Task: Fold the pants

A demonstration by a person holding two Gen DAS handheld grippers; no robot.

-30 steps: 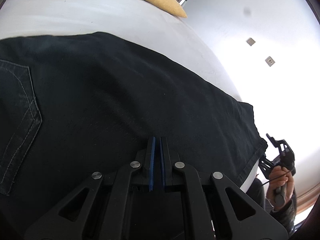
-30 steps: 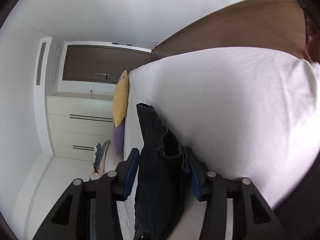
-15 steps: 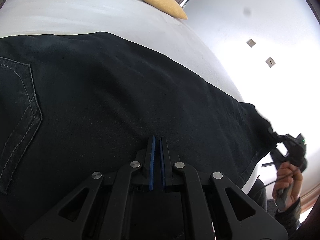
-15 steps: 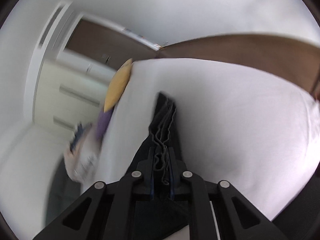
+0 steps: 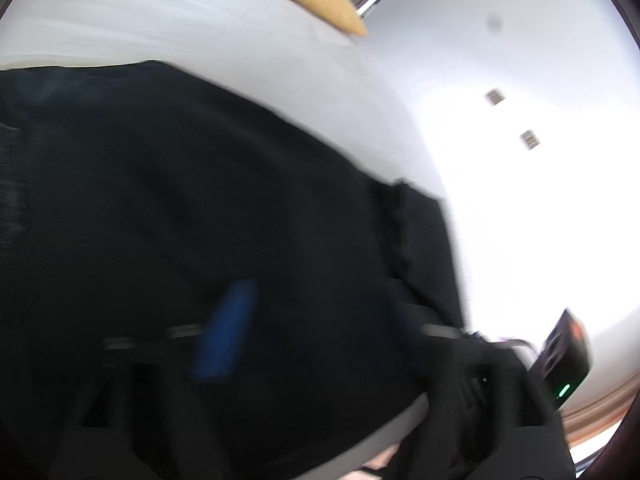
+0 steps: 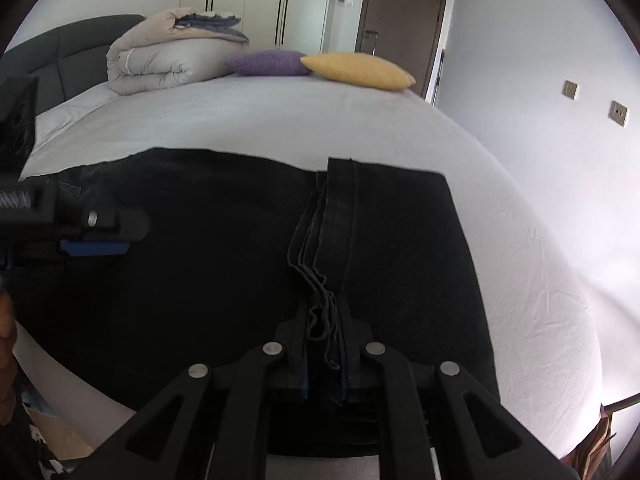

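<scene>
Black jeans (image 6: 208, 240) lie flat across the white bed (image 6: 280, 120). My right gripper (image 6: 322, 344) is shut on the bunched leg hems (image 6: 320, 300) and holds them folded back over the legs, so a doubled flap (image 6: 400, 240) lies on the right. My left gripper (image 6: 96, 246) shows at the left edge of the right wrist view, low over the jeans. In the blurred left wrist view one blue pad (image 5: 226, 336) shows over the dark cloth (image 5: 160, 200), well left of centre, with the jaws apart.
A rolled beige duvet (image 6: 168, 56), a purple cushion (image 6: 268, 63) and a yellow cushion (image 6: 356, 70) lie at the head of the bed. A dark headboard (image 6: 60, 56) is behind them. Wardrobes and a door stand beyond.
My right gripper closed on the leg hems and carried them over onto the legs. My left gripper went from shut to open and is moving, blurring its view.
</scene>
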